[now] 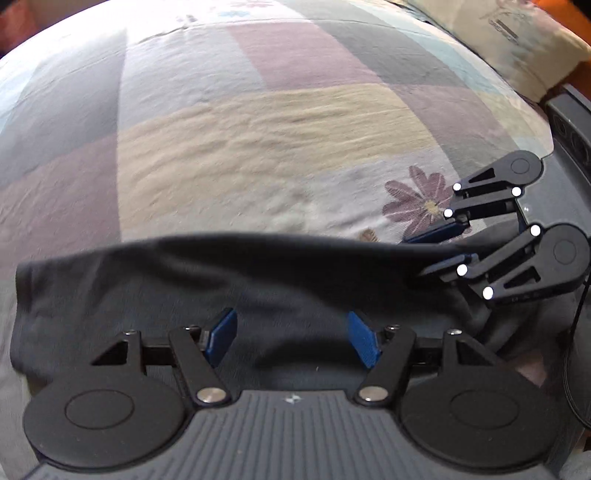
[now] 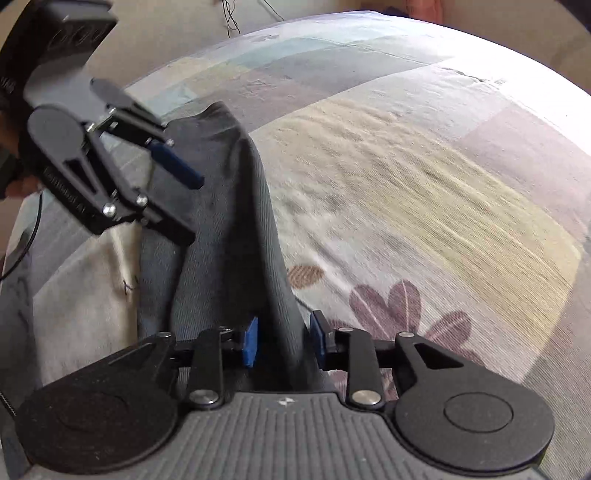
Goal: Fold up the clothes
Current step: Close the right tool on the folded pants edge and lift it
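Note:
A dark grey garment (image 1: pixel 184 280) lies along the near edge of a patchwork bed cover (image 1: pixel 280 147). My left gripper (image 1: pixel 291 339) hovers over its middle, blue pads wide apart and open, nothing between them. At the garment's right end my right gripper (image 1: pixel 432 251) has its blue pads above and below the cloth edge. In the right wrist view the garment (image 2: pixel 229 221) rises as a ridge running straight between the pads of my right gripper (image 2: pixel 284 345), which is shut on it. My left gripper (image 2: pixel 192 206) hangs open above the garment's far part.
The bed cover (image 2: pixel 424 177) spreads wide beyond the garment, with a purple flower print (image 1: pixel 417 199) near the right gripper. A pillow (image 1: pixel 517 44) lies at the far right corner. A black cable (image 1: pixel 576 332) hangs at the right edge. Floor with cables (image 2: pixel 232 14) shows past the bed.

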Demonstrator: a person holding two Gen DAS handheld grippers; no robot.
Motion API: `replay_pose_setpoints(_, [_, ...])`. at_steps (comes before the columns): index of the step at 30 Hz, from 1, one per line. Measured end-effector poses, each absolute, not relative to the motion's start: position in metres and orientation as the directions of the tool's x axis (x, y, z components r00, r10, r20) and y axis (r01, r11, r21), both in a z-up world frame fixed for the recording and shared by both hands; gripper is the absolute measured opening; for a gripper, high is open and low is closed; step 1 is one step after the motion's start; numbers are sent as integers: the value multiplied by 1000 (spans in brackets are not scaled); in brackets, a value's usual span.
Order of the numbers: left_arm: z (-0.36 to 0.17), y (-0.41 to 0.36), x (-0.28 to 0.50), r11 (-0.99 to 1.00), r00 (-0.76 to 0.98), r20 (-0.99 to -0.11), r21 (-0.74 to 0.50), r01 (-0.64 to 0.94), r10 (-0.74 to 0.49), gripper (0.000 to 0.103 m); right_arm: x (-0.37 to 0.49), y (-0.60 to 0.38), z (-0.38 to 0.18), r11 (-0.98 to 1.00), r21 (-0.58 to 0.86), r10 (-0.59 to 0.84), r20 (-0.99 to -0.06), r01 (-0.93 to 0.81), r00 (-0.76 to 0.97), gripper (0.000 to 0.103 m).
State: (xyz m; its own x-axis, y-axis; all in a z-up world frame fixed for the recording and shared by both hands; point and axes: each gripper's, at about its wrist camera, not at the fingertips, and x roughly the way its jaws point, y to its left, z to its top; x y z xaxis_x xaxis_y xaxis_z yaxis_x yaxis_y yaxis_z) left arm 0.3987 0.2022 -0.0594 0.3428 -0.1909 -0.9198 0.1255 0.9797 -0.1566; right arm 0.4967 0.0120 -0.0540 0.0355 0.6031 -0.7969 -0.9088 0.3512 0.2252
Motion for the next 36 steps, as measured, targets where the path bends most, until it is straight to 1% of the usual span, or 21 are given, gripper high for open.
replay_pose_setpoints(3, [-61,217,379,983,358,-916,-181,28,-179,67,508,29,-56,333,317,626,-779,-888,-44,34])
replay_pose_setpoints(5, [-62,220,373,983,369,-913,-182,10,-173,67,516,39,-60,321,396,632,-766,-860,-116,34])
replay_pose_setpoints(6, [-63,222,372,982,370,-912,-189,3,-177,67,521,43,-62,316,430,633,-759,-846,-150,36])
replay_pose_setpoints(8, [-64,227,370,980,378,-908,-200,-13,-180,67,531,48,-64,313,478,633,-749,-821,-195,34])
replay_pose_setpoints(9, [-65,230,370,978,383,-905,-208,-23,-184,67,535,48,-65,321,491,632,-748,-810,-203,27])
replay_pose_setpoints(10, [-65,233,370,975,386,-903,-220,-33,-190,67,540,49,-65,330,504,630,-747,-799,-211,10])
replay_pose_setpoints(11, [-65,237,369,972,393,-899,-230,-50,-193,67,544,50,-65,340,505,626,-751,-793,-210,4])
replay_pose_setpoints(14, [-63,250,366,959,415,-888,-264,-106,-198,67,557,52,-61,372,480,620,-765,-795,-173,3])
replay_pose_setpoints(16, [-62,263,365,935,445,-873,-305,-180,-199,67,562,55,-62,398,450,607,-783,-799,-138,3])
replay_pose_setpoints(18, [-60,278,362,901,476,-860,-342,-267,-185,67,565,55,-66,427,450,596,-792,-784,-130,3])
replay_pose_setpoints(20, [-58,296,355,850,510,-847,-374,-371,-151,67,568,55,-68,451,453,590,-798,-769,-124,6])
replay_pose_setpoints(22, [-61,320,345,769,552,-826,-424,-479,-112,67,570,57,-59,447,432,599,-795,-783,-96,23])
replay_pose_setpoints(24, [-70,341,335,674,586,-804,-488,-554,-101,67,577,63,-49,420,440,627,-773,-794,-97,25])
replay_pose_setpoints(28, [-97,382,317,436,649,-751,-627,-646,-118,67,597,101,-44,325,545,658,-717,-773,-229,26])
replay_pose_setpoints(30, [-108,394,313,351,701,-701,-693,-629,-129,68,603,134,-47,270,551,643,-714,-790,-279,29])
replay_pose_setpoints(32, [-115,403,314,325,730,-670,-726,-606,-135,69,608,167,-52,223,558,624,-712,-800,-322,31])
replay_pose_setpoints(33, [-120,407,313,303,746,-651,-745,-593,-139,70,612,186,-57,207,575,614,-706,-791,-352,31])
replay_pose_setpoints(34, [-125,410,312,280,763,-631,-765,-580,-143,71,616,205,-64,196,607,599,-696,-770,-396,34])
replay_pose_setpoints(36, [-132,416,311,237,786,-601,-792,-562,-146,71,624,236,-77,183,668,569,-670,-721,-477,36])
